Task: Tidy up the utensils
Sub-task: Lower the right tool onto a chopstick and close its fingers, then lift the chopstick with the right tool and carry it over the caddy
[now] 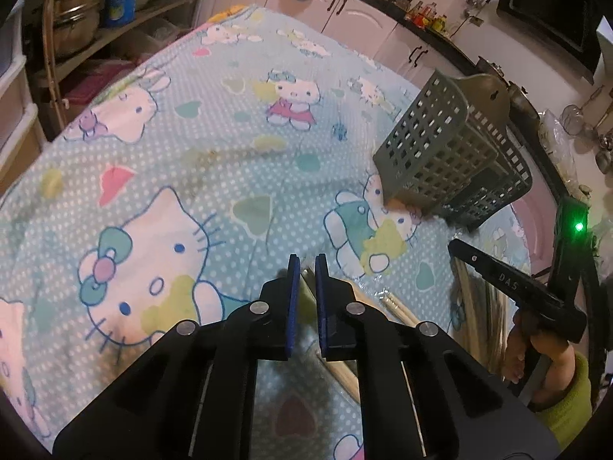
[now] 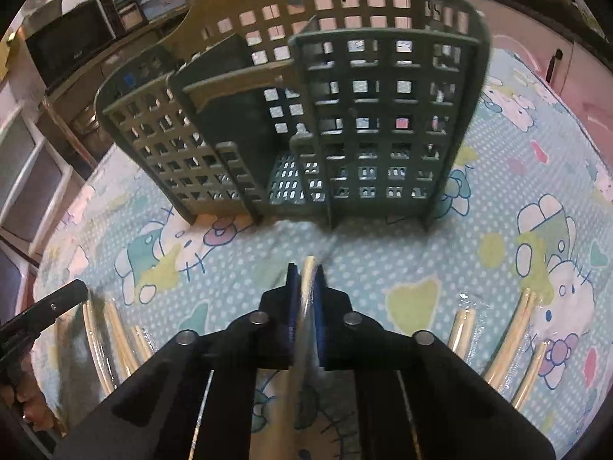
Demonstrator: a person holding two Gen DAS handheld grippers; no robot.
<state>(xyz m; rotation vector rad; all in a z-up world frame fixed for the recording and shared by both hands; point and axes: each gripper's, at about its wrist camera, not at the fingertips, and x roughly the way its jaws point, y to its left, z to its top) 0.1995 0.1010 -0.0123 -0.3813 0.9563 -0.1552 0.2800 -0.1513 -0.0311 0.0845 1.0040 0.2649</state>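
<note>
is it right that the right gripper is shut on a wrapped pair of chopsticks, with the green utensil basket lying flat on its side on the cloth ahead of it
Not quite. The right gripper is shut on a wrapped pair of chopsticks, but the green utensil basket is not lying on its side: the right wrist view shows it standing upright on the cloth ahead of the gripper, open top up.

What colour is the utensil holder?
Grey-green perforated plastic utensil holder; clearest in the right wrist view.
</note>
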